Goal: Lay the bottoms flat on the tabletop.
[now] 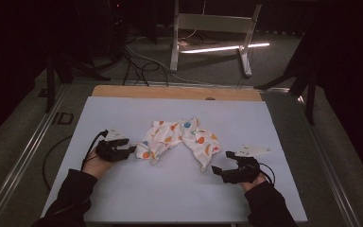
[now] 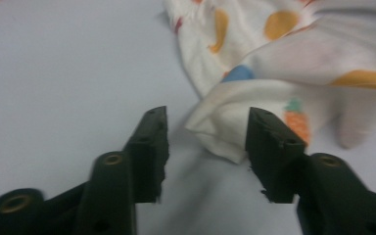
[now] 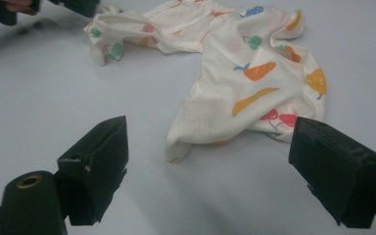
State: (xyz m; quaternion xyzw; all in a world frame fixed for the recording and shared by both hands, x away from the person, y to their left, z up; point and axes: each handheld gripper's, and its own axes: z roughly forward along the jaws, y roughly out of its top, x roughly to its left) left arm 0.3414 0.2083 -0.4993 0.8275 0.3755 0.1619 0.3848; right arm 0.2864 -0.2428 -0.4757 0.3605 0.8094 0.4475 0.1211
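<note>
A small white garment (image 1: 179, 139) printed with coloured fruit lies crumpled in the middle of the pale table top (image 1: 137, 194). My left gripper (image 1: 131, 149) rests at the garment's left end. In the left gripper view its jaws (image 2: 205, 147) stand partly apart, and a folded corner of the cloth (image 2: 225, 122) lies just ahead between them, against the right jaw. My right gripper (image 1: 220, 161) sits near the garment's lower right tip. Its jaws (image 3: 208, 161) are wide apart with the cloth (image 3: 245, 83) a little beyond them and bare table between.
A wooden strip (image 1: 175, 92) edges the table's far side. Past it are a dark floor with cables (image 1: 137, 66) and a white metal frame (image 1: 212, 28). Metal rails (image 1: 23, 156) run along both sides of the table.
</note>
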